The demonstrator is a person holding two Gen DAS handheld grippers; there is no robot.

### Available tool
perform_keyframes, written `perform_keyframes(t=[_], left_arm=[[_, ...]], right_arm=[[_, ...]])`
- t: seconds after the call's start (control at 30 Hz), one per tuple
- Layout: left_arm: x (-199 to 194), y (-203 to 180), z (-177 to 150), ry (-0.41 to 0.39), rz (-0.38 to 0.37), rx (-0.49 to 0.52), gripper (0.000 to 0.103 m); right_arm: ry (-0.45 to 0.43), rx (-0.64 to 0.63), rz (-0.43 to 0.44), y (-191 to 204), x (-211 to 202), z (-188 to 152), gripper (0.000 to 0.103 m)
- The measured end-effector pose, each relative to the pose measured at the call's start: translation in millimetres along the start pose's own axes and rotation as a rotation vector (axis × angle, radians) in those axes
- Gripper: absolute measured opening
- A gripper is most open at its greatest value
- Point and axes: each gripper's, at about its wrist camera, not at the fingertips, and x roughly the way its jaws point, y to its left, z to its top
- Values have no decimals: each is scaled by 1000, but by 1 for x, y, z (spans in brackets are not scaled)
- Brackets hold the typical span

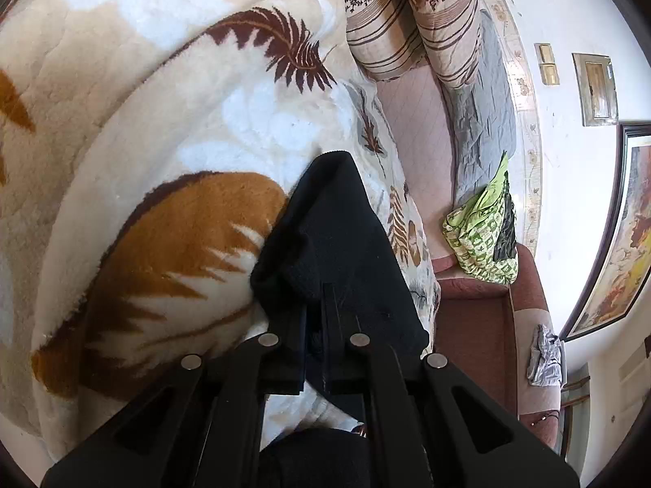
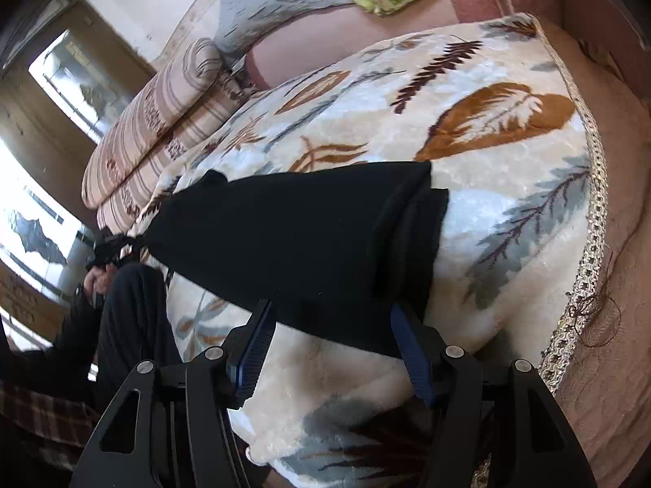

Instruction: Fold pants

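The black pants (image 2: 293, 244) lie folded on a cream blanket with brown and grey leaf prints (image 2: 508, 211). In the left wrist view the pants (image 1: 337, 236) run away from the camera, and my left gripper (image 1: 314, 305) is shut on their near edge, the cloth bunched between the fingers. In the right wrist view my right gripper (image 2: 329, 325) is open with blue pads (image 2: 254, 349) on either side of the pants' near edge, holding nothing. The other gripper shows small at the pants' far left end.
Striped floral cushions (image 1: 407, 20) and a grey quilt (image 1: 484, 130) lie beyond the blanket on a pink sofa. A green patterned cloth (image 1: 484, 236) sits on the sofa arm. The blanket's braided hem (image 2: 586, 268) runs on the right. A person's dark sleeve (image 2: 122, 325) is at left.
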Motion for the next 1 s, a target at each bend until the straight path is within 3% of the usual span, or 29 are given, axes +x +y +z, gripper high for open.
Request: perform_keyframes(t=[0.1, 0.17, 0.2, 0.23, 0.43, 0.6, 1.0], left_arm=[[0, 1, 0, 0, -1, -3, 3], [0, 1, 0, 0, 0, -4, 3], [0, 1, 0, 0, 1, -3, 3], [0, 0, -1, -1, 4, 0, 3], [-4, -15, -4, -26, 72, 87, 3], [-17, -16, -1, -40, 43, 86, 2], [-25, -12, -9, -40, 34, 77, 2]], right_arm=[[-16, 35, 20, -5, -1, 5, 60], [-9, 50, 14, -8, 2, 8, 54], [4, 45, -1, -8, 5, 9, 34], [15, 37, -12, -7, 8, 10, 4], [-21, 35, -16, -5, 1, 10, 4], [-71, 12, 18, -2, -19, 3, 3], [-24, 10, -14, -6, -12, -3, 3]])
